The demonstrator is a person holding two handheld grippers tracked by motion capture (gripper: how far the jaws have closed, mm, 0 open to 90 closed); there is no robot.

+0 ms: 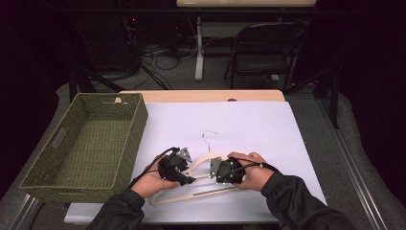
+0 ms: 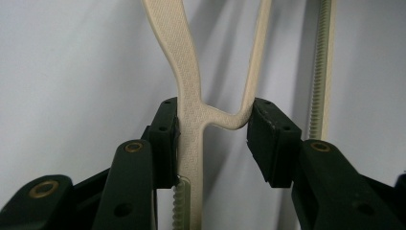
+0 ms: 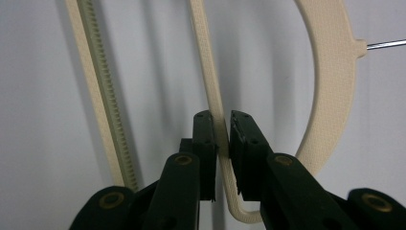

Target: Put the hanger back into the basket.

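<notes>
The high view looks forward and down from above the person's side, taking in the whole table (image 1: 249, 120). Each claw view sits close behind its own jaws, facing along them; all three share the cream hanger (image 2: 189, 96) between the claws

In the high view, the middle of the cream hanger (image 1: 201, 165) is covered by the two grippers and hands; its arms are cut off by the upper edges of both gripper views; the basket (image 1: 129, 143) floor is too dim for its contents to be told.
</notes>
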